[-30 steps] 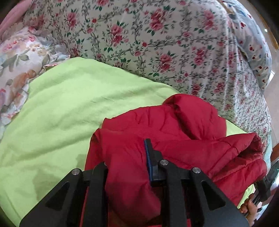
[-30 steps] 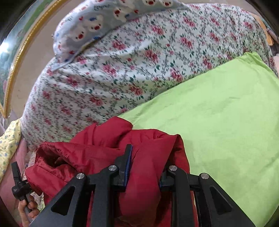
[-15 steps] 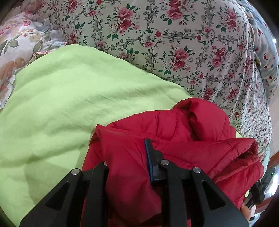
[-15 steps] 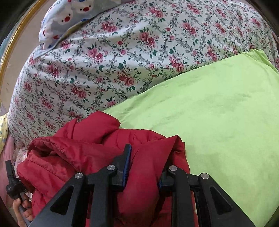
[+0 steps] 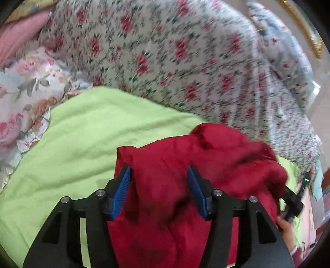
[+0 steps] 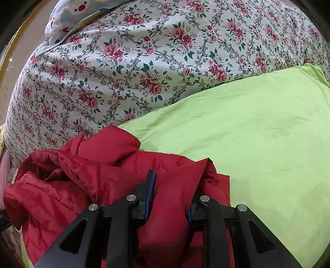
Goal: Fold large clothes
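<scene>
Looking along the left gripper (image 5: 158, 191) in the left wrist view: standing spread wide, both blue pads (image 5: 121, 193) showing their ribbed faces, a thick bulge of the red jacket (image 5: 216, 152) rising between the two fingers without being pinched by either. Lying bunched and crumpled, that jacket, on the lime-green sheet (image 5: 82, 134), spilling from the near edge toward the right, its far end reaching just up to the rose-print quilt (image 5: 165, 61) heaped behind. Blurring badly across the quilt and the far background. Sitting at the left, a pale floral pillow (image 5: 26, 92), its frilled edge touching the green sheet. Peeking in at the far right edge, the right hand (image 5: 286, 228), wrapping around a black handle just beside the jacket's right end. Turning to the right wrist view: pressing in close on a fold of the same jacket, the right gripper (image 6: 170, 198), red padding squeezed into a tight roll between its fingers, one blue pad showing as a thin strip against the cloth and the other almost buried in it. Spreading leftward from that grip, the rest of the jacket, its shinier lining showing in an opening at the far left. Stretching out bare to the right, the green sheet, with the rose quilt mounding behind and a grey cartoon-print pillow (image 6: 68, 18) resting on top of it at the upper left.
</scene>
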Motion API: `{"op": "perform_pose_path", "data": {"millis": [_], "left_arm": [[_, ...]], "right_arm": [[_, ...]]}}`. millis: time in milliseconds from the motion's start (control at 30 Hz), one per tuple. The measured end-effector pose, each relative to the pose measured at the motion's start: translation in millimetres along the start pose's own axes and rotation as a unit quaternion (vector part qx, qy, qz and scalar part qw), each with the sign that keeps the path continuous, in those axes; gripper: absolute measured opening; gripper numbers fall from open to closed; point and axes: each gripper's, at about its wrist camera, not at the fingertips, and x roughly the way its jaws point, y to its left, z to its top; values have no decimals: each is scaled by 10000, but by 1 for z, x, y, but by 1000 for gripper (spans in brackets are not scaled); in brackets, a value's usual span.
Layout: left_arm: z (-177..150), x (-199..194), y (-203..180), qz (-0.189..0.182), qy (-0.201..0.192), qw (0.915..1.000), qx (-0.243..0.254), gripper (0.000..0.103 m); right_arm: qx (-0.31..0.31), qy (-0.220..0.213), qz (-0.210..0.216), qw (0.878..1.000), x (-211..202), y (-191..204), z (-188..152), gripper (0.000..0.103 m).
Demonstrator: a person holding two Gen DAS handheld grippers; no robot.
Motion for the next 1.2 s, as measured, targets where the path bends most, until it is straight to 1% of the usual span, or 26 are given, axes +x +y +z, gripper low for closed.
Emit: {"op": "perform_pose_path", "data": {"millis": [33, 100, 200, 233, 300, 333, 400, 433, 533, 600, 667, 733, 767, 800, 867, 933, 967, 1033, 1100, 1133, 1200], "left_arm": [[-3, -10, -5, -84, -70, 9999, 92, 55], [-10, -19, -15, -203, -37, 9994, 290, 55], [-27, -13, -41, -462, 269, 9960, 723, 55], [-32, -11, -47, -465, 360, 9947, 839, 55], [-44, 6, -61, -164, 535, 9913, 1194, 55], [-50, 22, -67, 115, 705, 9883, 1350, 55], [-54, 46, -67, 439, 907, 9845, 1433, 58], [-54, 52, -65, 433, 917, 9851, 1391, 58], [-46, 65, -59, 528, 828, 9870, 1270, 58], [-43, 68, -58, 566, 784, 9875, 1246, 58], [-41, 72, -57, 599, 749, 9873, 1268, 58], [-43, 73, -58, 633, 716, 9870, 1295, 58], [-43, 75, -59, 645, 703, 9870, 1296, 58], [-43, 76, -59, 657, 690, 9870, 1298, 58], [-40, 79, -59, 663, 674, 9872, 1284, 58], [-37, 81, -55, 647, 669, 9879, 1244, 58], [-34, 82, -53, 638, 675, 9881, 1222, 58], [-27, 86, -46, 608, 686, 9887, 1190, 58], [-22, 92, -42, 666, 669, 9884, 1188, 59], [-21, 95, -41, 704, 594, 9891, 1149, 59], [-16, 103, -35, 780, 518, 9906, 996, 60]], "right_arm": [[5, 8, 3, 10000, 1, 0, 0, 22], [30, 27, -3, 10000, 4, 0, 2, 22], [12, 47, -57, 10000, 7, 2, 3, 22], [6, 57, -75, 10000, 8, 2, 3, 22], [-2, 82, -109, 9999, 9, 3, 4, 23], [0, 87, -105, 9999, 8, 4, 5, 24], [40, 77, -21, 10000, 0, 4, 5, 30], [95, 42, 46, 9999, -8, 3, 6, 31], [35, -174, 109, 9998, -35, 9, 6, 43], [-105, -449, 128, 9989, -63, 16, 4, 59], [-283, -771, 200, 9964, -94, 25, -3, 64], [-538, -898, 290, 9941, -114, 37, -12, 72], [-681, -823, 382, 9935, -116, 44, -15, 75], [-915, -596, 494, 9928, -113, 54, -20, 76], [-1307, -97, 569, 9897, -96, 70, -29, 75], [-1659, 303, 429, 9847, -72, 81, -36, 74], [-1734, 469, 253, 9834, -58, 82, -39, 74], [-1528, 628, 70, 9862, -34, 71, -34, 74], [-1278, 670, 34, 9895, -19, 59, -25, 74], [-1153, 689, -37, 9909, -12, 53, -20, 74], [-1009, 750, -68, 9920, -3, 48, -13, 74]]}}
